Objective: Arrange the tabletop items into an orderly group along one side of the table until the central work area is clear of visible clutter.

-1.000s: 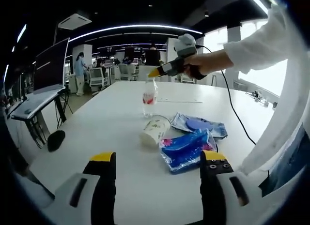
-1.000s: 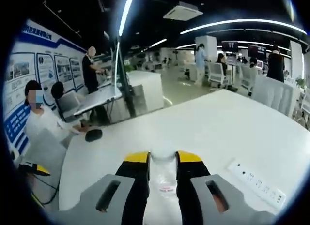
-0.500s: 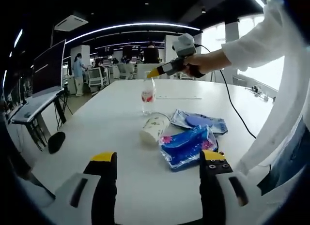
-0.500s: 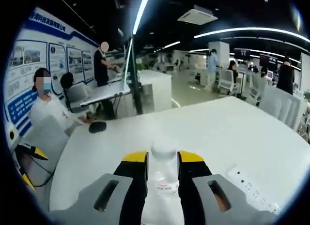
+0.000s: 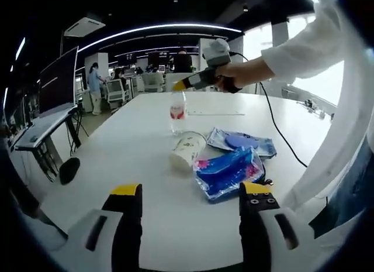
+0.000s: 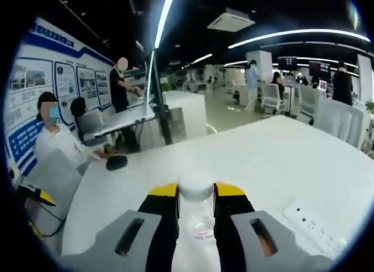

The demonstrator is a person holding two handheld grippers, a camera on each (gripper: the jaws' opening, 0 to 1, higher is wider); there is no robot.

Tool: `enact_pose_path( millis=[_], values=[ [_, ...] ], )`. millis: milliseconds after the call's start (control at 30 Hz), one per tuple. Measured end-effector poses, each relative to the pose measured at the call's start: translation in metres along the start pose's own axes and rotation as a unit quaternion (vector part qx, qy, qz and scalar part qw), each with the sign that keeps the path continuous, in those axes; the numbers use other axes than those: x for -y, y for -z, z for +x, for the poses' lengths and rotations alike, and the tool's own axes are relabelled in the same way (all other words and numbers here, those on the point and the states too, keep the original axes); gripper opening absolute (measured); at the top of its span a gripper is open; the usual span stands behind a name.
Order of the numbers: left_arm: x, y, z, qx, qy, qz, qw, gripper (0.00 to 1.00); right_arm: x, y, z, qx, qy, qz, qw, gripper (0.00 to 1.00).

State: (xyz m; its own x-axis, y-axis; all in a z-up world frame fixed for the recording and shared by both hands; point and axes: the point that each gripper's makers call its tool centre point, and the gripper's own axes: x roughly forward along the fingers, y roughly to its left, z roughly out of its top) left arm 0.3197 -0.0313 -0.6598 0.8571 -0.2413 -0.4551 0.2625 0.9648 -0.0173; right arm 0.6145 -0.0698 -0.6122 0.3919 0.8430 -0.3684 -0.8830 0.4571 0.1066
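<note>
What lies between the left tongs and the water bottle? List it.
In the left gripper view, a tipped paper cup lies between the left tongs and the water bottle.

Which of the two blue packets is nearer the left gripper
The brighter blue packet, lying just ahead of the left gripper; the paler packet lies beyond it.

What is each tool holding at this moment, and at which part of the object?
The right tool grips the clear water bottle around its upper body, just below the cap. The left tool is open and holds nothing.
</note>
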Motion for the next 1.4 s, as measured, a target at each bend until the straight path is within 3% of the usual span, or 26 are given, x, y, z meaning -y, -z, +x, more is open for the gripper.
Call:
enact_pose_path(
  millis=[133, 367, 700, 900, 1300, 1333, 1400],
  values=[
    [-0.003, -0.001, -0.001, 0.003, -0.005, -0.002, 1.0000, 0.68, -0.002, 0.002, -0.004, -0.008, -0.034, -0.019, 0.9992, 0.18],
    [-0.004, -0.001, -0.001, 0.004, -0.009, -0.005, 0.9999, 0.68, -0.008, -0.003, -0.009, 0.000, -0.047, -0.039, 0.9981, 0.18],
    [-0.002, 0.002, -0.001, -0.003, -0.008, -0.002, 1.0000, 0.68, -0.003, -0.011, -0.007, 0.006, -0.042, -0.033, 0.9985, 0.18],
    [-0.004, 0.001, -0.003, -0.001, -0.014, -0.004, 0.9999, 0.68, 0.005, -0.005, 0.001, -0.008, -0.048, -0.045, 0.9978, 0.18],
    [-0.004, 0.002, -0.003, -0.003, -0.014, -0.006, 0.9999, 0.68, 0.017, -0.002, 0.004, -0.001, -0.041, -0.041, 0.9983, 0.20],
    [-0.004, 0.002, -0.002, -0.003, -0.013, -0.006, 0.9999, 0.68, 0.018, -0.002, 0.003, -0.003, -0.039, -0.031, 0.9988, 0.21],
    [-0.003, 0.002, -0.002, -0.003, -0.011, -0.005, 0.9999, 0.68, 0.022, -0.005, -0.001, -0.001, -0.028, -0.015, 0.9995, 0.32]
  ],
)
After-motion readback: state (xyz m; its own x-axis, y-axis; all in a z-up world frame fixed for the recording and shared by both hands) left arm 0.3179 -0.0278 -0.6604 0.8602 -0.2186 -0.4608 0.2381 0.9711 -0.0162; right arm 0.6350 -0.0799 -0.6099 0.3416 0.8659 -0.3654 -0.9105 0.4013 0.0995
